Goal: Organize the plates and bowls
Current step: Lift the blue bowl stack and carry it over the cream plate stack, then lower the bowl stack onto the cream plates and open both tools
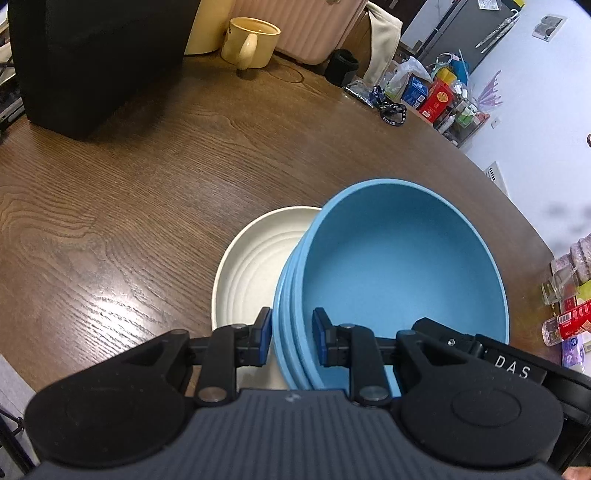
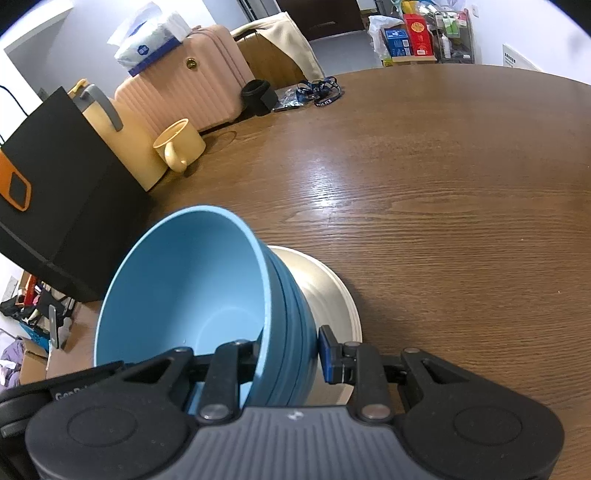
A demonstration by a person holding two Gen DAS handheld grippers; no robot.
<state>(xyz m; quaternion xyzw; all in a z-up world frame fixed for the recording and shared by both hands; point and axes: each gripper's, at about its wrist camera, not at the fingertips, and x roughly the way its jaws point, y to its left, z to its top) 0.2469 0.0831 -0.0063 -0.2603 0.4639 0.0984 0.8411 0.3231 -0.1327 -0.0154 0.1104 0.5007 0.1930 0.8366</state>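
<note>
Wooden table [image 2: 424,192] bears mug [image 2: 180,147], suitcase [image 2: 184,92].

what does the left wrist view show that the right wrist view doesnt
Only the left wrist view: the cream plate's ridged inside, the left gripper straddling the blue bowl's rim, and bottles at the table's right edge.

Only the right wrist view: a tissue pack on the pink suitcase, an orange-marked black box, and the right gripper straddling the opposite rim.

Both: bowl, plate, yellow mug, wooden table.
</note>
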